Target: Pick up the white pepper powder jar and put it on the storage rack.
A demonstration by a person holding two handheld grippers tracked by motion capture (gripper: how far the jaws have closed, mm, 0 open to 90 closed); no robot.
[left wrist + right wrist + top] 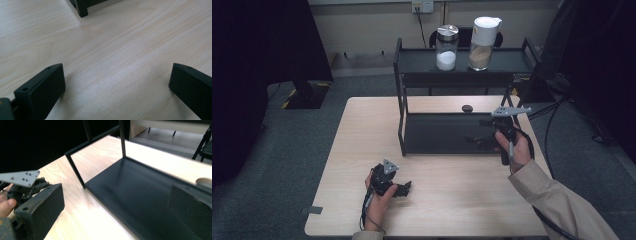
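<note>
Both jars already stood on the upper tier of the black metal rack (462, 60) at the far side of the desk (362, 150), so the shelving work looked largely done, judging from how things lay. The salt jar (446, 47), clear glass with a shiny metal lid and a layer of white grains at the bottom, sat left of the taller jar (482, 43), which carried a white pour-spout cap and held a tan powder filling about its lower third. The two were near each other but apart, both upright. The lower tier was bare in all views that showed it. A small dark knob-like thing (467, 108) lay on the desk behind the rack; what it was could not be told.

The left tongs (404, 189) rested low on the near part of the desk, well apart from the rack, with the jaws spread wide and nothing between them; the left gripper view showed bare wood grain and one rack foot (82, 10) beyond. The right tongs (479, 140) hung at the right end of the rack's lower tier, jaws also wide and empty, with the dark shelf plate (140, 192) lying between and beyond them.

What was left, if anything, seemed slight: perhaps pulling the right hand clear, since neither hand held or reached for a jar.
</note>
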